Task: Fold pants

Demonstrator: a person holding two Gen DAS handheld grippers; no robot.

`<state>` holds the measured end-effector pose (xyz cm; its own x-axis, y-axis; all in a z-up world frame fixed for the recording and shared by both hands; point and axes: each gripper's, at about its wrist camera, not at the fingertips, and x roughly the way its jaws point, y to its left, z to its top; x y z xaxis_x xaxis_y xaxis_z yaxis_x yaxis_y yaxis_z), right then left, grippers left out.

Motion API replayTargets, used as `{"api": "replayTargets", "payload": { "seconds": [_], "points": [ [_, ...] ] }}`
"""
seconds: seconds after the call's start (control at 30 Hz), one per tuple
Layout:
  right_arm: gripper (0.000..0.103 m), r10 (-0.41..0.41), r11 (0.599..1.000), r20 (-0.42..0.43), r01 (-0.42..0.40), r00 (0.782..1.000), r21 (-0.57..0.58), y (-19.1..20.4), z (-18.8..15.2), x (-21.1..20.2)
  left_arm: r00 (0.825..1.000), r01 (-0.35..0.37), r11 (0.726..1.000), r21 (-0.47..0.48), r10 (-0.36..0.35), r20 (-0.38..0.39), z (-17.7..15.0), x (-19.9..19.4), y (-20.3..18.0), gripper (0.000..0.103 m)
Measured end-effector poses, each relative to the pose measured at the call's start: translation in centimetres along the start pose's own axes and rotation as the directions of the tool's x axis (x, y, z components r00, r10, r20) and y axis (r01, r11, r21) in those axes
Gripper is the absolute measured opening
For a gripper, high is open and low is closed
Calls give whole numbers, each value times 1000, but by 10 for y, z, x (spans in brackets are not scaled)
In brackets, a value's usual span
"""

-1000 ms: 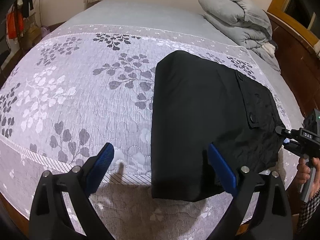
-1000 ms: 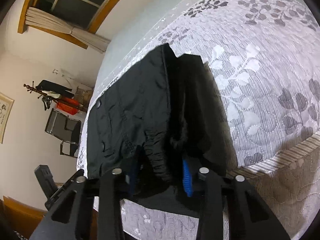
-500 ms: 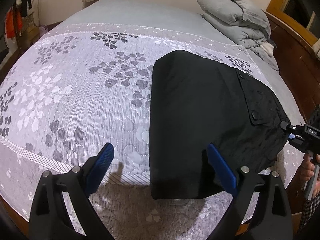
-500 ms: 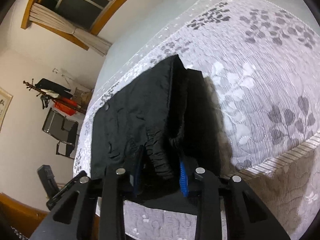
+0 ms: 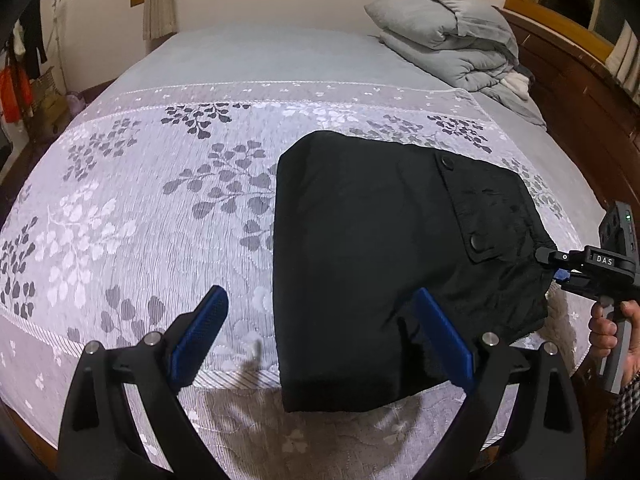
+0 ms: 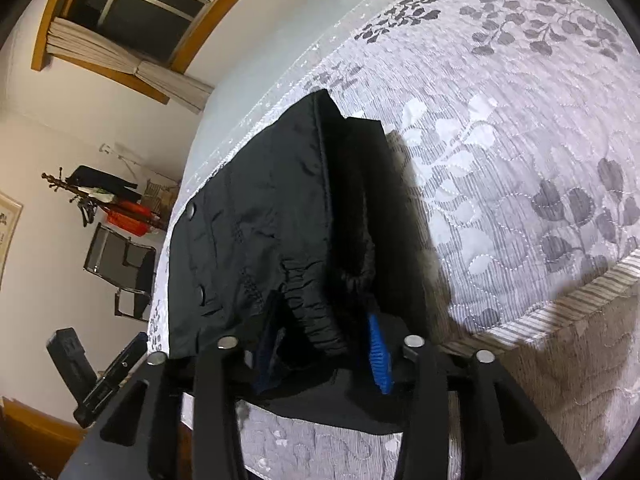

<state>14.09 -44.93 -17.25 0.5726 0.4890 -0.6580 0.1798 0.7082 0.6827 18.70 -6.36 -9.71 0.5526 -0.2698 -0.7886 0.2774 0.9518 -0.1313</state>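
floral bedspread [image 5: 152, 208] carries your folded black pants [image 5: 380, 248] near the bed's front edge, open quilt to their left. your left gripper [image 5: 320, 336] fingers stand apart, empty. your right gripper [image 6: 324, 344] fingers have just been opening, waistband between them.

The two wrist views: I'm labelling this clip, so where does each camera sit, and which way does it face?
Left wrist: on the left gripper, facing up the bed; fingers open, the right gripper at the edge.
Right wrist: on the right gripper, looking across the bed; its fingers have just been opening, the waistband between them.
Both show the black pants.
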Motion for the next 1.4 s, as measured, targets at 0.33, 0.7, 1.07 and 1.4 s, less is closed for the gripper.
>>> {"api": "replayTargets", "payload": {
  "seconds": [0.33,0.7,1.07,1.4],
  "points": [
    [40,11,1000,-9,-11,1000,22,-2,-11,-2,1000,-15,1000,8,15,-11,-2,4,1,95],
    [53,-51,997,-30,50,998,-50,6,-4,-3,990,65,993,-97,-77,-118,-5,27,47,95],
    [77,44,997,17,-43,999,-63,-4,14,-36,862,413,852,-323,-480,-161,10,67,90,95],
    [83,209,976,-92,-213,974,-39,-27,32,-17,601,594,571,-566,-783,-159,1,141,107,95]
  ]
}}
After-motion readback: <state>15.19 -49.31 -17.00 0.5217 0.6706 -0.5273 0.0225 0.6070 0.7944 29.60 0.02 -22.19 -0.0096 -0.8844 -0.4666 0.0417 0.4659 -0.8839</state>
